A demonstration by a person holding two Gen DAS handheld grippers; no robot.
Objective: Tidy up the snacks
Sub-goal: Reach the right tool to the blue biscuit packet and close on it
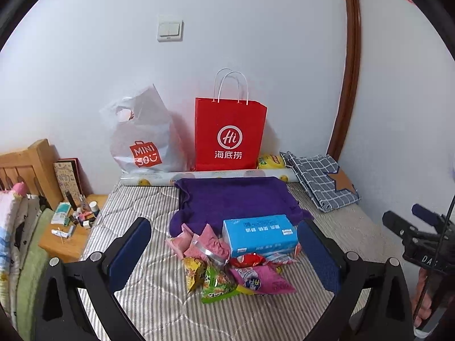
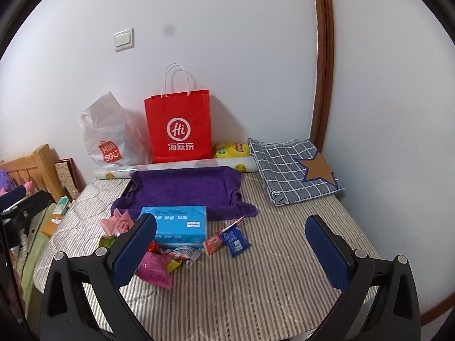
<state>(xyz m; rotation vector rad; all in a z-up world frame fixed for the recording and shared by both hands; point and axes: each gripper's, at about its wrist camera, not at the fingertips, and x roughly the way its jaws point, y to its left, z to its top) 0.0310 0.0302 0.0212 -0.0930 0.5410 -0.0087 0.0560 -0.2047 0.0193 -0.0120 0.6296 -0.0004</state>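
So both grippers are just hanging above the striped quilted bed cover (image 2: 256, 284) with nothing in them. The left gripper (image 1: 224, 251) has its blue-padded jaws spread wide, and the heap of small crinkly snack packets (image 1: 227, 267) sits right between and just ahead of them, so I'd guess it's lined up to take the first one. The right gripper (image 2: 230, 248) is also spread open and empty; the pile is off toward its left finger, with a loose small blue foil packet (image 2: 235, 240) and a red sachet (image 2: 213, 243) nearly dead ahead.

The snacks look like a loose jumble: pink, green, yellow and red pouches overlapping, some tucked against the light blue soft tissue pack (image 1: 260, 234). Behind that lies a purple towel (image 1: 236, 199), and farther ahead a red paper carrier bag (image 1: 229, 133) stands against the wall, probably where they end up.
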